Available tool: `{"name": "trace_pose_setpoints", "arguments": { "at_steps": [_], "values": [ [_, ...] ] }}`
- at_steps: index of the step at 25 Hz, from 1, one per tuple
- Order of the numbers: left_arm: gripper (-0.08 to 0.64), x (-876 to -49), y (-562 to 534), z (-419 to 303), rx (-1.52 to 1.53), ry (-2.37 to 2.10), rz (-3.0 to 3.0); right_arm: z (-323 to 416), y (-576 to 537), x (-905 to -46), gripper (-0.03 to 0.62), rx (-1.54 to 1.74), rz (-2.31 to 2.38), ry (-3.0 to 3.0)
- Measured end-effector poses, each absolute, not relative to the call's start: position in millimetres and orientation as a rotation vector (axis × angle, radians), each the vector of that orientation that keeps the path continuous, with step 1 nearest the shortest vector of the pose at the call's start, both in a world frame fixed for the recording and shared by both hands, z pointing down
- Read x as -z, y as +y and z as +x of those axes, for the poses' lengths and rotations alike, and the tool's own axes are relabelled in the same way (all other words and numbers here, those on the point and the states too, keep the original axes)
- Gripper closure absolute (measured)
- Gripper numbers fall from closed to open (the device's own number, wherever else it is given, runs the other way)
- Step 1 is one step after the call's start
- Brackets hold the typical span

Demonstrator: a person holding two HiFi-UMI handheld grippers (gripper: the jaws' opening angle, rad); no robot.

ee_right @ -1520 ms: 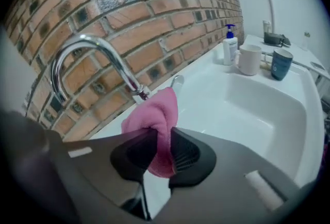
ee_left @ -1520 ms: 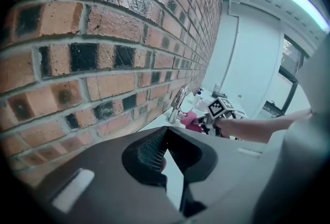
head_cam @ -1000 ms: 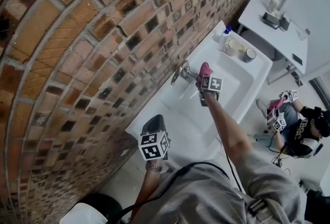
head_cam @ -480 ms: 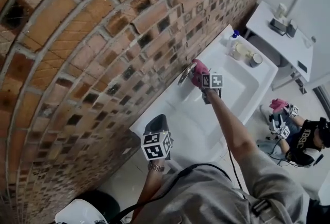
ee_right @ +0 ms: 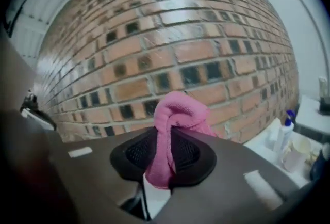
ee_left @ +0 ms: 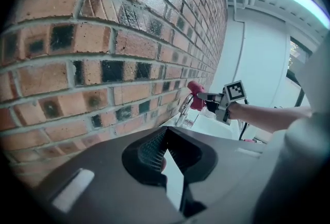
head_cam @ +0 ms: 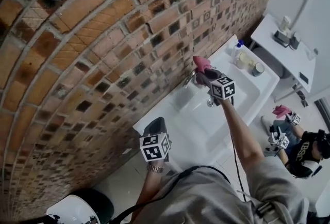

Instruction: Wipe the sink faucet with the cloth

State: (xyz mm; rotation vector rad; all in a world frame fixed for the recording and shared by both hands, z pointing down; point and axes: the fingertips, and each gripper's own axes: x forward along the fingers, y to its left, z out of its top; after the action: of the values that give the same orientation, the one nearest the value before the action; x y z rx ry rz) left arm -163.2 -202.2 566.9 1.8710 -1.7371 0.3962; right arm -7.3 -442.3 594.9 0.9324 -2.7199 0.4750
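Observation:
The chrome faucet (head_cam: 189, 78) rises at the back of the white sink (head_cam: 246, 107), against the brick wall. My right gripper (head_cam: 205, 74) is shut on a bunched pink cloth (head_cam: 201, 64), which it holds at the top of the faucet. The left gripper view shows the cloth (ee_left: 195, 95) touching the arch of the faucet (ee_left: 182, 110). In the right gripper view the cloth (ee_right: 172, 132) fills the jaws and hides the faucet. My left gripper (head_cam: 153, 126) hangs low by the sink's near corner, its jaws (ee_left: 165, 141) shut on nothing.
A bottle with a blue cap (head_cam: 237, 48) and small cups (head_cam: 256, 68) stand on the sink's far end. Beyond is a white table (head_cam: 296, 58). Another person (head_cam: 304, 152) sits on the floor at lower right. The brick wall (head_cam: 93, 37) runs close on the left.
My right gripper has lifted the pink cloth from beside the faucet over the basin up to the faucet's top, nearer the wall. The left gripper has stayed put.

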Motion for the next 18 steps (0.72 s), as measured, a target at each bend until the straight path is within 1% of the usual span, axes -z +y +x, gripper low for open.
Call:
{"name": "trace_pose_setpoints", "arguments": {
  "at_steps": [2,4,8,9,11,15,18],
  "values": [
    [0.541,-562,-197,-154,-0.396,-1.735,1.887,-28,-415,-585,0.520,-0.331,0.795,-2.684],
    [0.541,-555,-192,-143,-0.394,-1.733,1.906,-46,-390,-594,0.520,-0.189,0.702,-2.602],
    [0.541,-547,-169,-124,-0.405,-1.739,1.926,-79,-316,-660,0.520,-0.040,0.431,-2.419],
    [0.541,-545,-162,-120,-0.405,-1.744,1.924,-82,-302,-673,0.520,-0.071,0.410,-2.398],
    [0.541,-543,-144,-113,-0.400,-1.754,1.913,-83,-282,-676,0.520,-0.276,0.454,-2.464],
    [0.541,-556,-86,-109,-0.401,-1.764,1.816,-71,-232,-637,0.520,-0.765,0.649,-2.648],
    [0.541,-555,-74,-109,-0.372,-1.781,1.799,-59,-206,-614,0.520,-0.890,0.753,-2.630]
  ]
}}
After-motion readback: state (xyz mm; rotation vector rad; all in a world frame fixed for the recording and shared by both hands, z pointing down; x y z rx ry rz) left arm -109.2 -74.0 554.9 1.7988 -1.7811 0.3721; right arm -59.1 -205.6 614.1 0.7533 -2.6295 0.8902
